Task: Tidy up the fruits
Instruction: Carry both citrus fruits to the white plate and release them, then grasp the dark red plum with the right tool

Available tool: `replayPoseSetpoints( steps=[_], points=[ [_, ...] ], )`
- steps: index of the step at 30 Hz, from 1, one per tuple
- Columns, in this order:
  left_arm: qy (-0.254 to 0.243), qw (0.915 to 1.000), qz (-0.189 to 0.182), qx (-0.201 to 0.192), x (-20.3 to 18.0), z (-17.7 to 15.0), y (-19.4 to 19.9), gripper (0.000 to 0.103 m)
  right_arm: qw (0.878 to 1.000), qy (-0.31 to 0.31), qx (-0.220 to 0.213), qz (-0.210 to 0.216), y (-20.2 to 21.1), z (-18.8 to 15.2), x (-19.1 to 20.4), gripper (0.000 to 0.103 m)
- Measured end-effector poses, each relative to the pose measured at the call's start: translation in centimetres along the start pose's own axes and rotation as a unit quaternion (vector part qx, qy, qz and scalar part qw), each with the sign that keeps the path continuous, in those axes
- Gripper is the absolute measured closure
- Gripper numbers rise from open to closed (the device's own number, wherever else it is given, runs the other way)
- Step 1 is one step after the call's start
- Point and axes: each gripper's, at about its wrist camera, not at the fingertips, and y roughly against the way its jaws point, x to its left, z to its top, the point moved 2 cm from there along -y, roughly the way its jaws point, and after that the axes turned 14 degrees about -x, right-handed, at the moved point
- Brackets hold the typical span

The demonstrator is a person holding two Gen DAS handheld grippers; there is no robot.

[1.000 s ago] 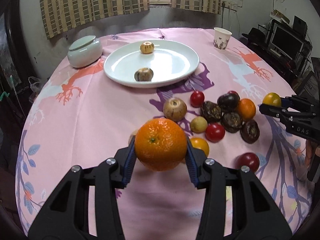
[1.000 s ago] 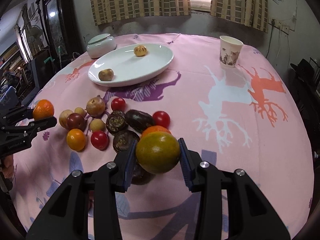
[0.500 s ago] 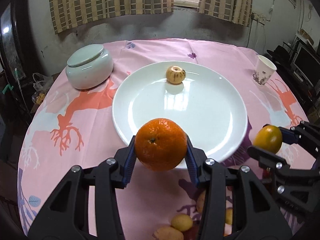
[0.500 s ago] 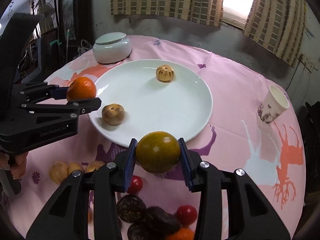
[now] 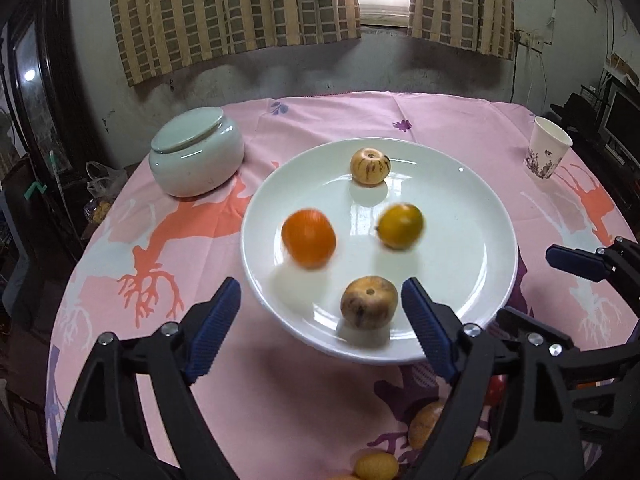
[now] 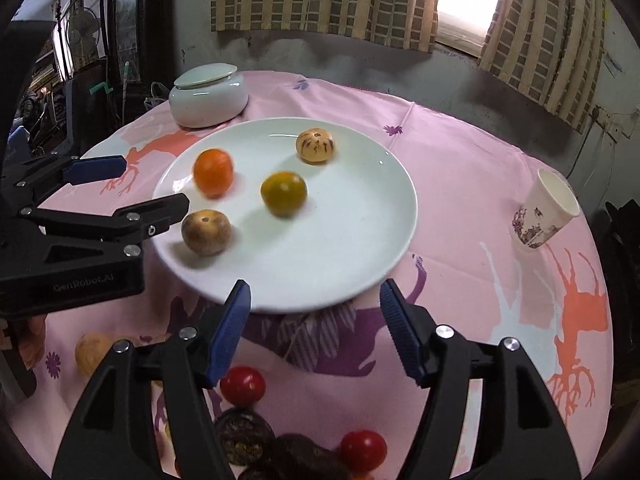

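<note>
Where it faces the plate [image 6: 360, 240], left tool [image 6: 132, 188], marked "GenRobot.AI", opening.

A pink-clothed table [image 6: 460, 184] bears a white plate [image 6: 360, 240], lidded jar [image 6: 208, 96], paper cup [image 6: 544, 212] and loose fruit [image 6: 243, 386].

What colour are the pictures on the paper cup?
The paper cup is white with dark purplish flower-like prints near its bottom, clearest in the right wrist view.

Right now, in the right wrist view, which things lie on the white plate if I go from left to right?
Brown speckled fruit → orange → yellow-green citrus → pale striped fruit.
</note>
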Motion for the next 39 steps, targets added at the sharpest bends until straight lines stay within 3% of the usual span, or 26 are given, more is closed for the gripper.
replayPoseSetpoints(
  steps=[6,8,10,14,19,23,26,29,34,39],
  points=[
    [-0.020,0.9996,-0.012,-0.013,-0.6,-0.7,4.0,0.009,0.997,-0.051,-0.052,0.009,7.3,-2.5,-2.5,0.026],
    [-0.019,0.9996,-0.011,-0.018,-0.7,-1.2,5.4,0.008,0.995,-0.072,-0.067,0.001,9.3,-3.4,-3.4,0.012],
    [-0.005,0.9997,-0.020,-0.015,-0.7,-2.2,6.6,0.007,0.993,-0.086,-0.082,-0.016,11.0,-4.5,-3.9,0.005],
    [0.021,0.9991,-0.036,0.005,-0.5,-5.0,8.4,0.006,0.993,-0.084,-0.075,-0.019,12.7,-6.7,-3.2,0.004],
    [0.042,0.9980,-0.035,0.031,0.2,-8.6,9.4,0.006,0.996,-0.060,-0.070,-0.013,13.4,-8.4,-2.2,0.004],
    [0.065,0.9972,-0.023,0.029,0.9,-10.1,9.2,0.006,0.998,-0.039,-0.052,-0.006,13.2,-9.8,-1.7,0.004],
    [0.076,0.9969,-0.016,0.008,1.6,-10.3,8.9,0.006,0.998,-0.021,-0.052,0.002,13.5,-9.9,-1.1,0.004],
    [0.058,0.9982,-0.015,-0.005,1.8,-10.1,8.9,0.006,0.998,-0.010,-0.057,0.014,14.0,-9.8,-0.4,0.004],
    [0.077,0.9961,-0.042,0.016,2.2,-10.3,8.8,0.006,0.998,0.027,-0.037,0.053,14.0,-10.6,2.5,0.004],
    [0.089,0.9952,-0.032,0.023,3.0,-10.4,8.6,0.006,0.991,0.084,-0.015,0.102,14.7,-11.7,6.2,0.004]
  ],
)
